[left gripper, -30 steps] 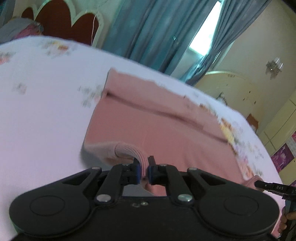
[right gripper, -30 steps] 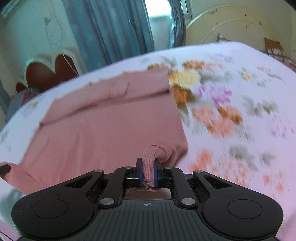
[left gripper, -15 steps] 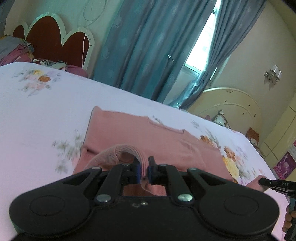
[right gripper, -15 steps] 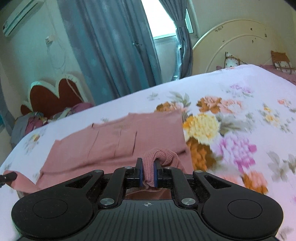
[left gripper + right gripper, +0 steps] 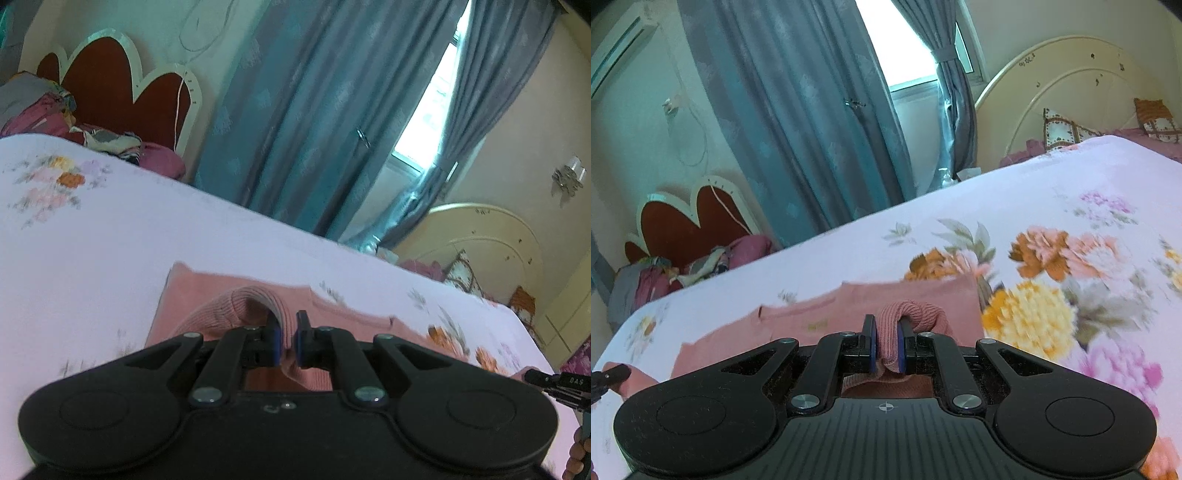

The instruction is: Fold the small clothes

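Teal curtains [image 5: 306, 122] hang beside a bright window [image 5: 897, 48]. A red scalloped headboard [image 5: 110, 85] stands behind the floral bedsheet [image 5: 1071, 221].

The near part of the pink garment [image 5: 207, 295] lies hidden behind the left gripper [image 5: 287, 341], and in the right wrist view behind the right gripper [image 5: 887, 345], so its lower edge cannot be seen. The flower print on the bedsheet [image 5: 1052, 310] is smeared by motion. At the right edge, fingers [image 5: 578, 448] are cut off, and what they grip cannot be made out.
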The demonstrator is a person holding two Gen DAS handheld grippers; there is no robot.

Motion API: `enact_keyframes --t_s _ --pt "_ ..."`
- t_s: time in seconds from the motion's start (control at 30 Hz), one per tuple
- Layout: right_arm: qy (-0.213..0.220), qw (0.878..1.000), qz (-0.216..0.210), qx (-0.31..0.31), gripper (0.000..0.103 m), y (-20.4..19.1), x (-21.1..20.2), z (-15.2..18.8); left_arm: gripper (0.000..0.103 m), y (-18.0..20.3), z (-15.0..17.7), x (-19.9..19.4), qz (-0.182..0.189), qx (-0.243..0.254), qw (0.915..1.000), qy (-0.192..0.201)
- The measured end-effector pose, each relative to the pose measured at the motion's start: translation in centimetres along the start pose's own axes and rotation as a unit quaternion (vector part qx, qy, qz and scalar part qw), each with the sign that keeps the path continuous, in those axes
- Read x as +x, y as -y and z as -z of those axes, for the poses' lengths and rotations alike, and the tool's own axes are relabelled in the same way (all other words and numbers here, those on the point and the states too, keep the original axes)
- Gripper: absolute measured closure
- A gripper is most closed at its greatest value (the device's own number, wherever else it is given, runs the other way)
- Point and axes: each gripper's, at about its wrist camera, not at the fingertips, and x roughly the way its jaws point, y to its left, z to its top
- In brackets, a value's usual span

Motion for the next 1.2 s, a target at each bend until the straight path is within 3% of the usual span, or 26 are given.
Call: enact_keyframes --t_s 0.27,0.67,0.73,0.87,0.9,0.93,0.97,1.0,1.2 --pt "-0.026 0.999 0.003 0.044 0.093 1.4 7.1 -2.8 0.096 0.1 -2.3 6.3 -0.032 0.0 0.9994 -0.01" --pt "-0.087 0.993 0.038 0.071 0.093 3.6 16.6 -3.0 0.097 -0.7 -2.5 14.7 -0.119 0.016 0.9913 -0.054" --pt "-0.094 0.992 0.043 0.069 0.092 3.9 17.2 -2.9 0.091 -1.0 -2.5 15.7 -0.127 0.019 0.989 -0.074" --pt "-0.088 0.994 0.031 0.057 0.091 4.4 16.5 -3.4 0.069 -1.6 -3.0 14.3 -0.13 0.032 0.9888 -0.066" --pt "-0.082 0.995 0.033 0.05 0.074 4.3 16.3 -3.7 0.059 -1.9 -3.4 13.6 -0.128 0.028 0.9894 -0.062" --pt "-0.067 0.996 0.041 0.041 0.038 4.3 15.8 -4.0 0.054 -2.2 -3.8 12.8 -0.132 0.03 0.9894 -0.054" --pt "-0.049 0.997 0.048 0.032 0.022 4.3 15.4 -4.2 0.048 -2.4 -4.1 12.4 -0.139 0.035 0.9887 -0.045" --pt "-0.031 0.998 0.048 0.02 0.016 4.3 14.9 -4.4 0.046 -2.5 -4.4 11.9 -0.142 0.043 0.9882 -0.038" --pt "-0.055 0.998 0.023 -0.037 0.016 4.0 15.0 -4.1 0.046 -3.1 -4.3 11.3 -0.121 0.074 0.9876 -0.067"
